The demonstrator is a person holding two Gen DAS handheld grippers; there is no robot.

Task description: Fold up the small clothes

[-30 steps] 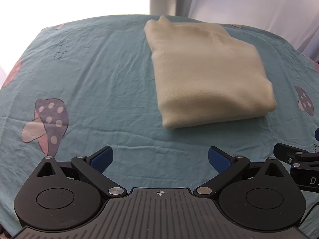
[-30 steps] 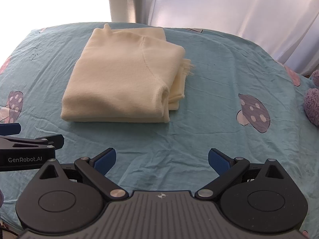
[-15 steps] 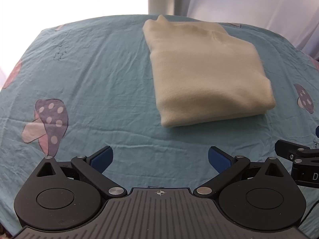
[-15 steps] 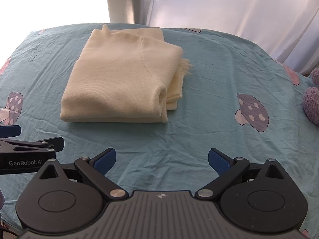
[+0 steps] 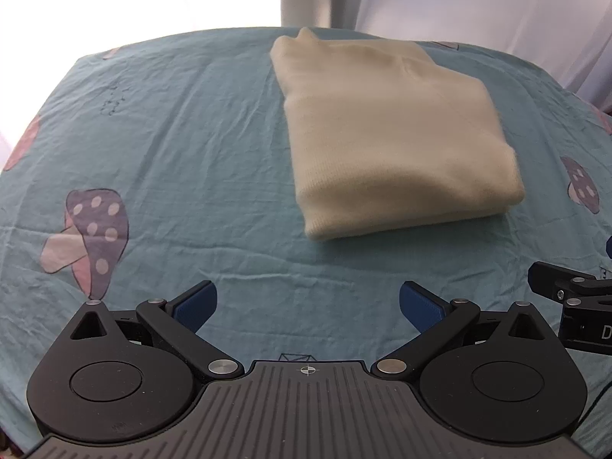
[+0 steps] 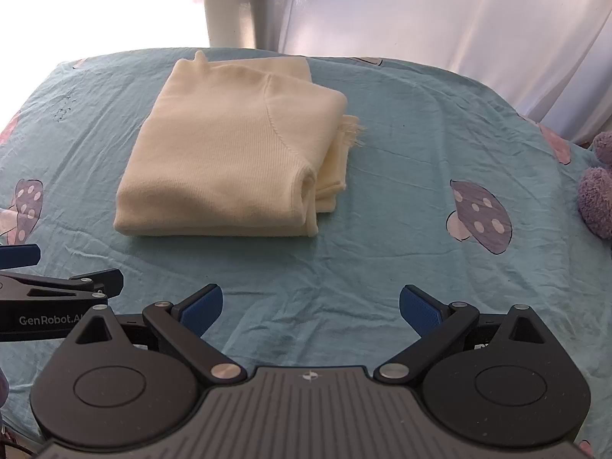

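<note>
Ahead of both grippers: cream sweater lies folded on the bed sheet, past the fingertips, touching neither.
sweater state: compact rectangle, layers stacked; looks like the fold is done or nearly so.
long axis: runs away from the cameras, near edge towards the grippers, far edge by the curtain.
left gripper: fingers spread wide, nothing between the pads; sweater sits ahead and to its right.
right gripper: fingers spread wide, empty; sweater sits ahead and to its left.
nearer arm: cannot tell, both stand about equally short of the near edge.
side by side: each gripper shows at the edge of the other's view, close together, low over the sheet.
loose bit: frayed hem and inner layers stick out at the sweater's right side; right gripper is on that side if a tidy-up is wanted.
around: mushroom prints on the sheet, purple plush at far right, well apart from the sweater.
in the way: nothing between fingers and sweater, only wrinkled sheet.
</note>
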